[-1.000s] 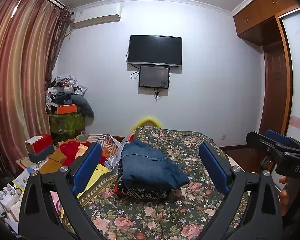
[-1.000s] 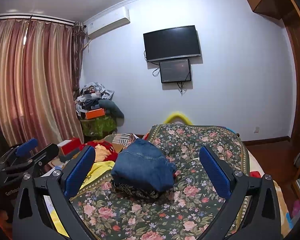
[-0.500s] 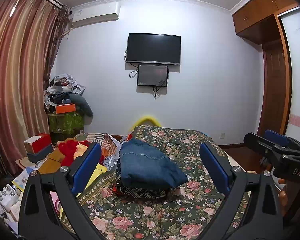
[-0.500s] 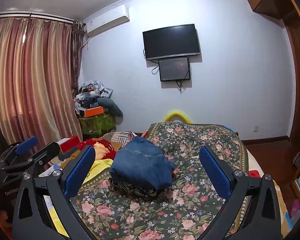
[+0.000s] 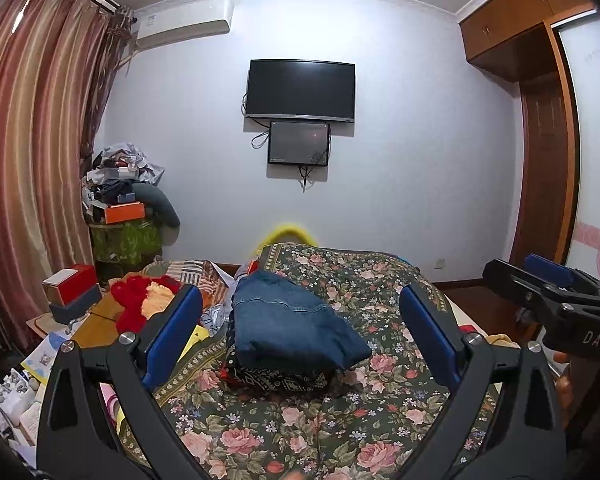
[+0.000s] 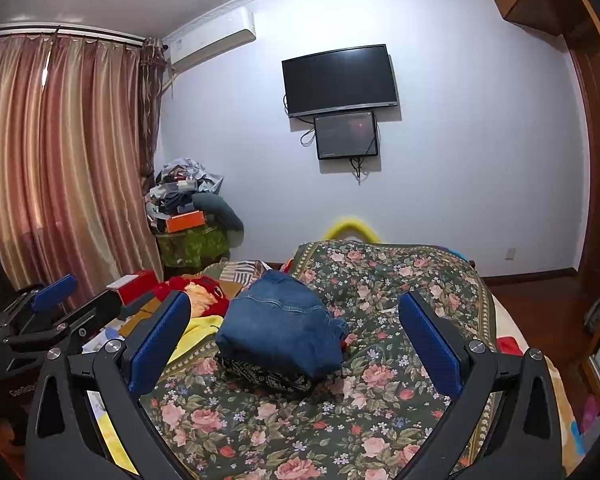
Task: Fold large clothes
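Observation:
Folded blue jeans lie on top of a folded dark patterned garment on the floral bedspread. The stack also shows in the right wrist view, jeans above the patterned piece. My left gripper is open and empty, held above the bed short of the stack. My right gripper is open and empty too, at about the same distance. Each gripper shows at the edge of the other's view, the right one and the left one.
Loose red, orange and yellow clothes lie at the bed's left side, by a red box and papers. A cluttered pile stands by the curtain. A TV hangs on the far wall. A wardrobe is at right.
Both grippers have tilted up slightly, so the stack sits a little lower in each view. The jaws stay open and the clothes have not moved.

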`<state>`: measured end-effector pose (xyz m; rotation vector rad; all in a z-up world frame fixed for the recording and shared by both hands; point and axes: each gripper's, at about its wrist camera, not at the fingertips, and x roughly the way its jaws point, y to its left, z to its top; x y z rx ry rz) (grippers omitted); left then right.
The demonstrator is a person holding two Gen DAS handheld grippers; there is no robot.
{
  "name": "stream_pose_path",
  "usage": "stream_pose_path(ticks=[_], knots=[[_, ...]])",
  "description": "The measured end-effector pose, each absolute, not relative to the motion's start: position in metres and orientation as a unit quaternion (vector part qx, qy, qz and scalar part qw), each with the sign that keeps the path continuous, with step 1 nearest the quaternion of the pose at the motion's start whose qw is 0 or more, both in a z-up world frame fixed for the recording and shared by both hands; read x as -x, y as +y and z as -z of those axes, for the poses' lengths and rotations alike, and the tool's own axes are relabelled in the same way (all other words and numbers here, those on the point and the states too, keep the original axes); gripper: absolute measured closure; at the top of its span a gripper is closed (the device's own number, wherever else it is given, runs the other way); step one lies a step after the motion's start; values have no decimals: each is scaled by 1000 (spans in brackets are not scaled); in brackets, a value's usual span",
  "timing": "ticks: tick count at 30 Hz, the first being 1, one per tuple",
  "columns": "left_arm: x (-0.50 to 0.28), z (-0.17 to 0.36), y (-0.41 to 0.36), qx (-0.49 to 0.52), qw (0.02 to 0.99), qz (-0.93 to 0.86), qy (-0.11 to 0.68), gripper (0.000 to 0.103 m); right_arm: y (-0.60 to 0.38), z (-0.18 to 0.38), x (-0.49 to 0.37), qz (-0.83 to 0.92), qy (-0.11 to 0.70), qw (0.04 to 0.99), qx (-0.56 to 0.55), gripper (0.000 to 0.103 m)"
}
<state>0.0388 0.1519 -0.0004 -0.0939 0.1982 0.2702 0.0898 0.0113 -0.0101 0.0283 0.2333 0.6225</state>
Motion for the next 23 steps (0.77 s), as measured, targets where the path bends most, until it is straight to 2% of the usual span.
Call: stream_pose_path(ticks=[23], knots=[[-45,4,153,42,986,-122,107,4,12,13,-95,-297,127,946,-15,0]])
